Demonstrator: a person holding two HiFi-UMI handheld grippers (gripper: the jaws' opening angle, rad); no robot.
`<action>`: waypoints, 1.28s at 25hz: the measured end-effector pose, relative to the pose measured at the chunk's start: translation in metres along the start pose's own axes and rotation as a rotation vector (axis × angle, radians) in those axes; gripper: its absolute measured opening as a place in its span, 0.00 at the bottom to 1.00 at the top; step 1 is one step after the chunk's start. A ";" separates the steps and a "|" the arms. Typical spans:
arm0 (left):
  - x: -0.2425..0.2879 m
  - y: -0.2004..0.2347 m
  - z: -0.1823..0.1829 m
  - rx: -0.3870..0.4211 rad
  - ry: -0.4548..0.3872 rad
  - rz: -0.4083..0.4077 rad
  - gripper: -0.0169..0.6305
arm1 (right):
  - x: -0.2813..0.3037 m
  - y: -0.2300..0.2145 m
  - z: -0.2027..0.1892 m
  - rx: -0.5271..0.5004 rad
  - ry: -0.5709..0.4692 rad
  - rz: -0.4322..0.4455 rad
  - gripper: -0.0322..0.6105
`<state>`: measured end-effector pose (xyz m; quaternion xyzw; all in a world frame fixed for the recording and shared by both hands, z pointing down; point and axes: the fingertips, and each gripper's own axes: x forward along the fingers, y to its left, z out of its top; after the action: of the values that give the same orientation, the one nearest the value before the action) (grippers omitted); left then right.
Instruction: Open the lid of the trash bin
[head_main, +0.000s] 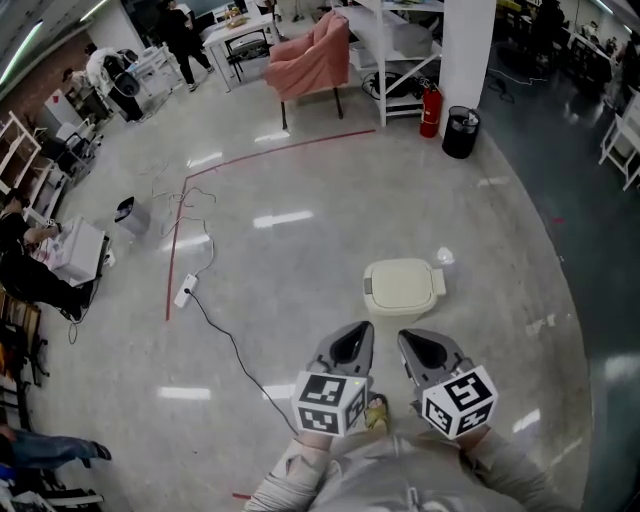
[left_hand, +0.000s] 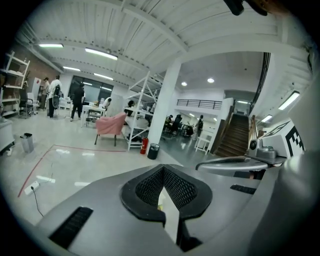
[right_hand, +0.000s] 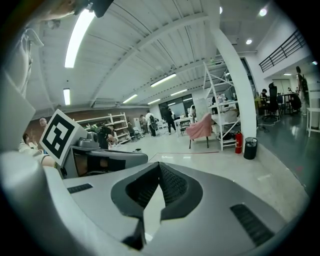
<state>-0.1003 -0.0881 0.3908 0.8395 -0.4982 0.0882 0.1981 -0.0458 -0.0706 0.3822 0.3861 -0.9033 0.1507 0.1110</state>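
The trash bin (head_main: 403, 288) is a low cream box with rounded corners standing on the polished floor, its lid down flat. Both grippers are held close to my body, just short of the bin and touching nothing. My left gripper (head_main: 354, 340) (left_hand: 162, 169) points at the bin's near left side, its jaws together and empty. Beside it, my right gripper (head_main: 425, 348) (right_hand: 159, 166) is also shut with nothing held. Neither gripper view clearly shows the bin; both look out level across the hall.
A white power strip (head_main: 186, 290) and its black cable trail over the floor to my left. Farther off stand a pink armchair (head_main: 310, 55), a red fire extinguisher (head_main: 430, 110), a black round bin (head_main: 461, 132) and a white pillar (head_main: 468, 50). People sit at the left.
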 end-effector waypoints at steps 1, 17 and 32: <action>0.003 0.004 -0.001 -0.003 0.006 -0.003 0.03 | 0.004 -0.002 0.001 0.003 0.002 -0.003 0.06; 0.086 0.041 -0.037 -0.044 0.114 -0.003 0.03 | 0.050 -0.060 -0.030 0.046 0.097 -0.053 0.06; 0.195 0.117 -0.120 -0.080 0.229 0.084 0.03 | 0.114 -0.124 -0.084 0.094 0.212 -0.037 0.06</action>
<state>-0.1011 -0.2434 0.5960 0.7937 -0.5103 0.1717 0.2830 -0.0256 -0.1980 0.5195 0.3891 -0.8712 0.2309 0.1906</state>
